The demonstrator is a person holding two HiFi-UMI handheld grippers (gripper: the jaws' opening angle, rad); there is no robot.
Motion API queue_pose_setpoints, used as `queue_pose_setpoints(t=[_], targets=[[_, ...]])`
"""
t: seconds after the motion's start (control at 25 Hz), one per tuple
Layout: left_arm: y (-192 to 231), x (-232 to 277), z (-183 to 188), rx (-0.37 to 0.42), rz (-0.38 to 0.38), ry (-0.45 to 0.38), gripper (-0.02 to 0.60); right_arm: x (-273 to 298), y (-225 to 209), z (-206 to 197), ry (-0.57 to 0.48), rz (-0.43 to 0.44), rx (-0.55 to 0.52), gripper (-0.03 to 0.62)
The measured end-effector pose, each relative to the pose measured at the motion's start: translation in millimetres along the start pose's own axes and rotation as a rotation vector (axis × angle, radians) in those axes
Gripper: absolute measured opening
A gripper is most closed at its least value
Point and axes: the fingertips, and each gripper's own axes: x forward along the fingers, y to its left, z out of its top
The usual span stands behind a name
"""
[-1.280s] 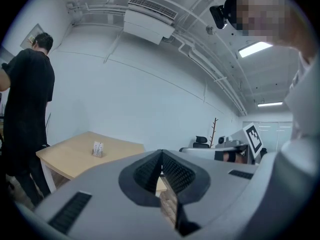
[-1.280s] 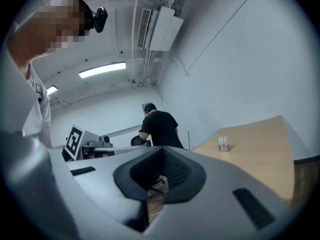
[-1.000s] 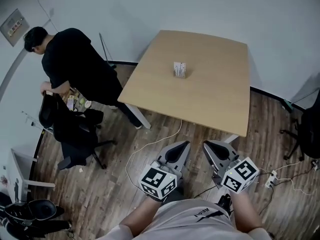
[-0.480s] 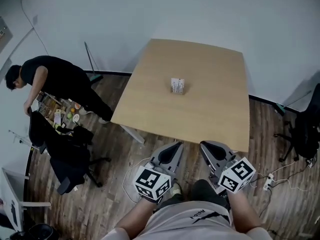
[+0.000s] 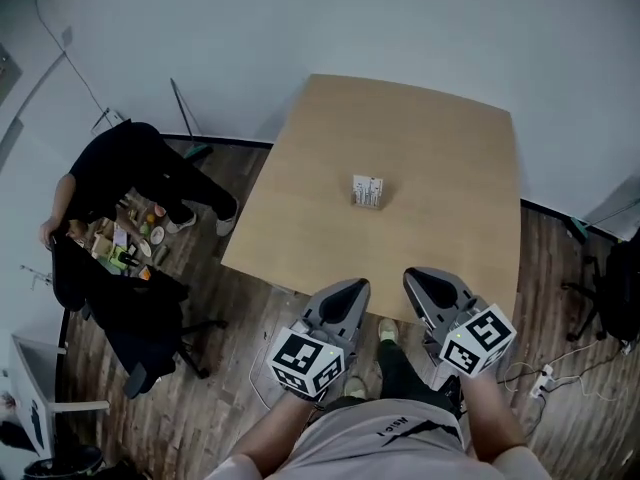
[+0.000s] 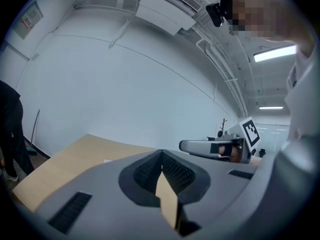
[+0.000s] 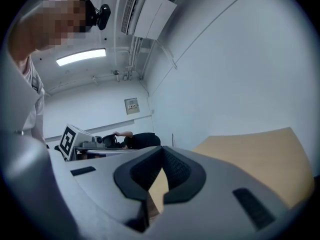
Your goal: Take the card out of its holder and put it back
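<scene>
we count one wooden table (image 5: pixel 440 148), one card holder (image 5: pixel 367 191) and two grippers. the holder stands upright near the middle of the tabletop, alone on it. it is a small pale block with faint print on its face. from the head view we cannot tell the card apart from the holder, so we can only say the two sit together there.

the left gripper (image 5: pixel 350 288) and the right gripper (image 5: pixel 419 277) hang side by side over the near edge of the table, both well apart from the holder. in each gripper view the two dark ribbed pads meet at their tips, with only a thin wedge of light below the point of contact. nothing sits between them, so both claws are closed and carry nothing.

off to the left we see one other person (image 5: pixel 130 168) in black bending over, and one black chair (image 5: pixel 130 313) beside them.
</scene>
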Motion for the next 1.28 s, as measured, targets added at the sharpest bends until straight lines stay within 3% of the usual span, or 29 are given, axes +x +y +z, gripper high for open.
queue_pose_setpoints(t=[0.44, 0.72, 1.08, 1.28], targets=[[78, 122, 10, -0.002, 0.063, 0.007, 0.012, 99, -139, -3, 0.065, 0.095, -0.012, 0.014], [131, 172, -28, -0.033, 0.089, 0.012, 0.012, 159, -200, -67, 0.124, 0.156, 0.024, 0.015], [170, 211, -81, -0.052, 0.094, 0.037, 0.012, 209, -252, -144, 0.214, 0.184, 0.015, 0.017], [185, 224, -101, -0.073, 0.105, 0.043, 0.012, 232, -272, -178, 0.264, 0.213, -0.021, 0.067]])
